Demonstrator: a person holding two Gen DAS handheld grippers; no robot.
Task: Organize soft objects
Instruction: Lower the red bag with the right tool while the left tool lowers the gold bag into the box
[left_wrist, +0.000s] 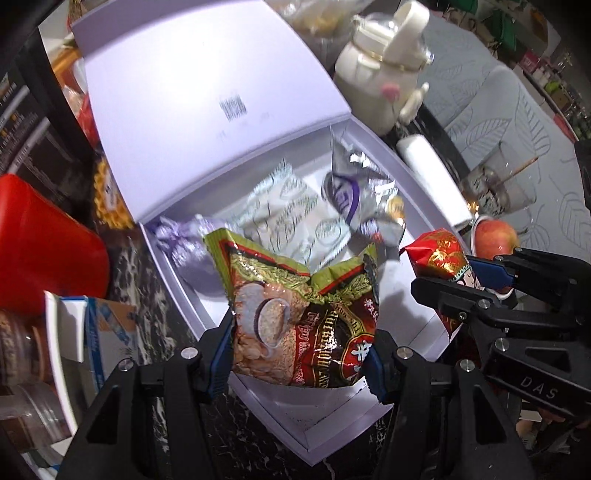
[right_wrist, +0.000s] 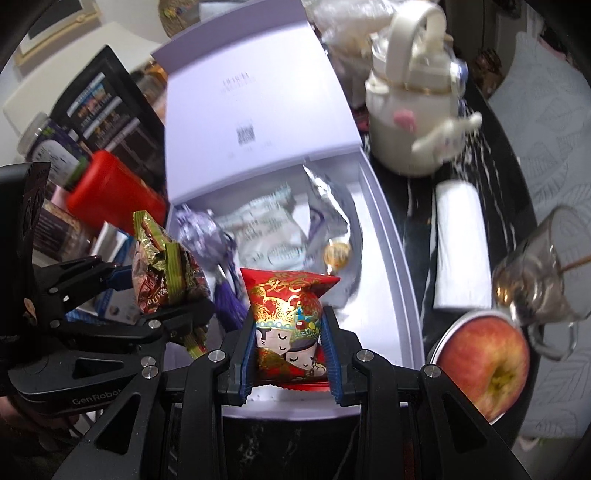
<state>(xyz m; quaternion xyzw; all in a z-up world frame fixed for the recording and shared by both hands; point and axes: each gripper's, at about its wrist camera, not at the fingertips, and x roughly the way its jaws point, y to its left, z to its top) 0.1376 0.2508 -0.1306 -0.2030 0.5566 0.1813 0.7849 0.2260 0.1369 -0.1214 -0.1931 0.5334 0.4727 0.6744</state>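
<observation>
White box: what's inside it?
White box holds a silver-purple foil packet, a pale printed packet, a purple pouch and a gold coin. Held snack packets hide its front floor.

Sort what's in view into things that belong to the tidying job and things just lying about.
Job: green-and-brown snack packet in left gripper; red packet in right gripper; open white box; silver wrappers.

Lying about: apple, cream kettle, red container, glass mug.
</observation>
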